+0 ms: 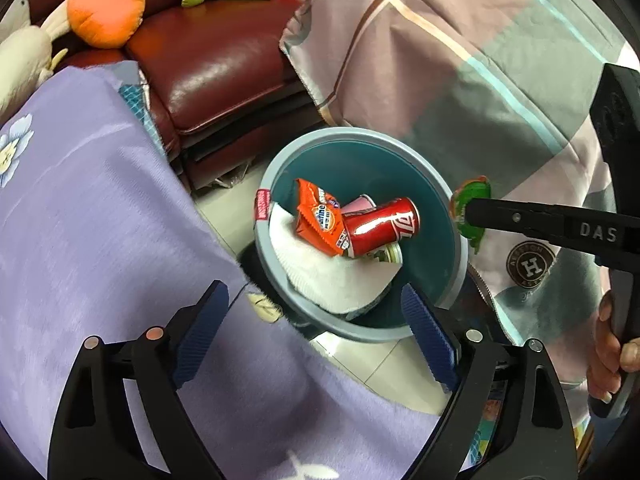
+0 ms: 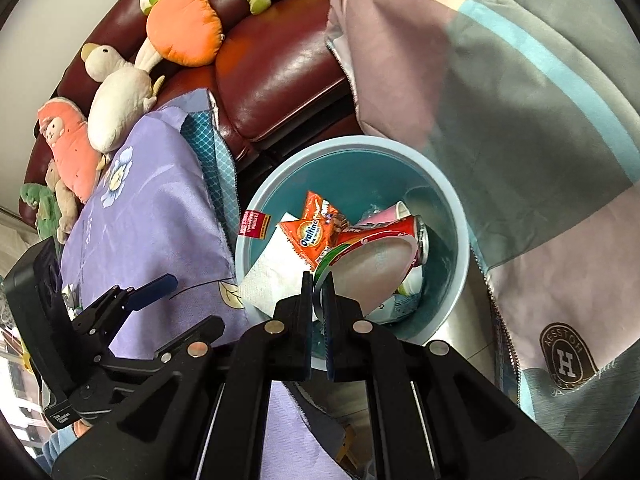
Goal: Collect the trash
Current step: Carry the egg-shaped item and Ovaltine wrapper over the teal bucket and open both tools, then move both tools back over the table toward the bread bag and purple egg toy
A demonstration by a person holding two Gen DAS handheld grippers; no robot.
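Observation:
A light-blue bin stands on the floor between the covered seats. In it lie a red soda can, an orange snack wrapper, a white paper towel and a pink cup. My left gripper hangs open over the bin's near rim with nothing between its blue pads. My right gripper is shut on a green-rimmed lid, held over the bin above the can. The left wrist view shows that lid at the bin's right rim.
A purple floral cloth lies left of the bin and a plaid blanket to its right. Behind is a maroon leather sofa with plush toys. A hand holds the right gripper's handle.

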